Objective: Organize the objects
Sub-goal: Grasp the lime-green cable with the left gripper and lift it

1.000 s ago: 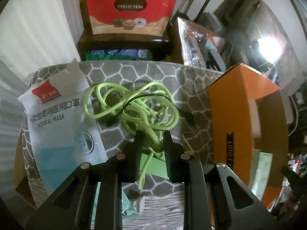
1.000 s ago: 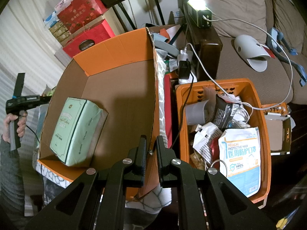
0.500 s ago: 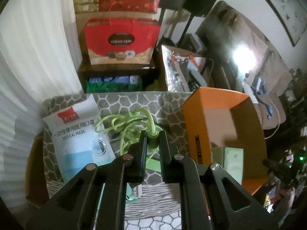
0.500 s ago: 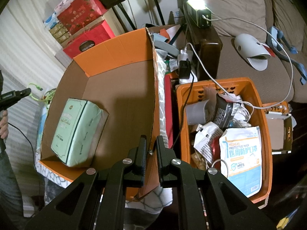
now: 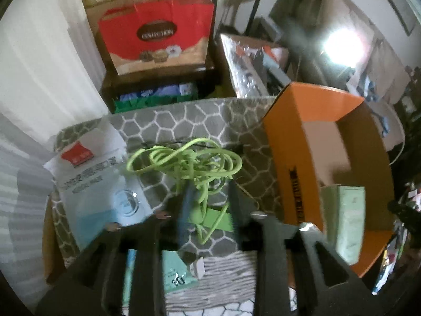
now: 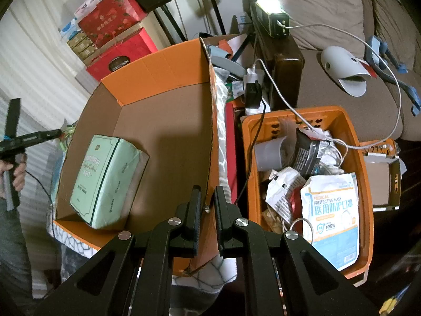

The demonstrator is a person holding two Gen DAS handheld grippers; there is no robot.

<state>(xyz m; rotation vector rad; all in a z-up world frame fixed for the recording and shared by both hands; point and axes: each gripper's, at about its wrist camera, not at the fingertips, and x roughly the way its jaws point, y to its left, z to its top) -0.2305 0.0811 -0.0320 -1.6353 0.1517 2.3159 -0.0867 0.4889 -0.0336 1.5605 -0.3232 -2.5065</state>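
A tangled neon-green cord (image 5: pixel 189 163) lies on the grey honeycomb cloth (image 5: pixel 189 115), just ahead of my left gripper (image 5: pixel 209 197), whose fingers stand apart around its trailing strand; the view is blurred. An orange cardboard box (image 5: pixel 294 137) stands to the right with a pale green tissue pack (image 5: pixel 342 223) inside. In the right wrist view my right gripper (image 6: pixel 208 197) is shut on the box's side wall (image 6: pixel 210 142); the tissue pack (image 6: pixel 105 181) lies at the box's left. The left gripper (image 6: pixel 56 133) shows beyond the box with green cord at its tip.
A white medical mask packet (image 5: pixel 100 181) lies left of the cord. A red gift bag (image 5: pixel 158 36) stands behind the table. An orange plastic basket (image 6: pixel 365 184) full of packets sits right of the box. A sofa with cables lies beyond.
My left gripper lifted the green cord half a second ago, then opened; the cord now lies spread on the cloth. The right gripper has stayed shut on the box wall.
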